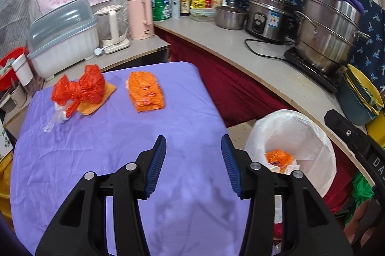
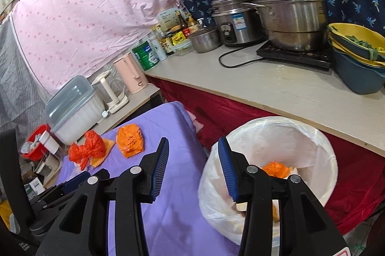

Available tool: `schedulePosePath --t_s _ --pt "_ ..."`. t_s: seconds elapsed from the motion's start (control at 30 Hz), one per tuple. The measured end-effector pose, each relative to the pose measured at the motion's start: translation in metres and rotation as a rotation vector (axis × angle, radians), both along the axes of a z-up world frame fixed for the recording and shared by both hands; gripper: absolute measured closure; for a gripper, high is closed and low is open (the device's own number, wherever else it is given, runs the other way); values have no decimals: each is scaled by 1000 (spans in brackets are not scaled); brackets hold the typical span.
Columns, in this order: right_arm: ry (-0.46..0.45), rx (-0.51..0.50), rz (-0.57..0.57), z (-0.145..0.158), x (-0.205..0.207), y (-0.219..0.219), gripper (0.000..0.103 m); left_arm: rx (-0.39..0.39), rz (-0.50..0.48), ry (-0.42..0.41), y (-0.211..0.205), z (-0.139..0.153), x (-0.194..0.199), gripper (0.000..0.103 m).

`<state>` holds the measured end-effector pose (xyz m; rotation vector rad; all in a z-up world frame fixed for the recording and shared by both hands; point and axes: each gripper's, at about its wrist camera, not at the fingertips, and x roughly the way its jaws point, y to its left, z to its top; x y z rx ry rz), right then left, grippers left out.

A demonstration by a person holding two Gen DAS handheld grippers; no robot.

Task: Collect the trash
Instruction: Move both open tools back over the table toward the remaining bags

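Note:
On the purple-covered table [image 1: 120, 171] lie a crumpled red plastic bag [image 1: 79, 89] on a flat orange wrapper [image 1: 92, 108], an orange packet [image 1: 146, 91] beside them, and a clear plastic scrap [image 1: 54, 120]. My left gripper [image 1: 193, 138] hovers open and empty over the cloth, short of these. To the right stands a bin with a white liner [image 1: 312, 133] holding orange trash [image 1: 278, 156]. My right gripper [image 2: 193, 140] hangs above the table's right edge beside the bin [image 2: 288, 133]; its jaws are opening with nothing between them. The red bag [image 2: 86, 151] and orange packet [image 2: 131, 140] lie far ahead on the left.
A counter [image 1: 240, 49] curves behind with a steel steamer pot [image 1: 329, 29] on a hob, a rice cooker [image 1: 267, 15], bottles, a pink kettle [image 1: 140, 17] and a lidded white box [image 1: 65, 39]. Stacked yellow and blue basins [image 2: 356, 58] sit at the right. Red cloth skirts the counter.

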<state>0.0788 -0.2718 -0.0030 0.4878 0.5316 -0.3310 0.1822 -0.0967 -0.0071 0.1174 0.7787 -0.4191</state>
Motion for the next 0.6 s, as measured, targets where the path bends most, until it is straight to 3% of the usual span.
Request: schedulePosePath --t_s 0.6 --pt "80 -13 210 -25 96 110 61 -31 254 62 145 -24 67 57"
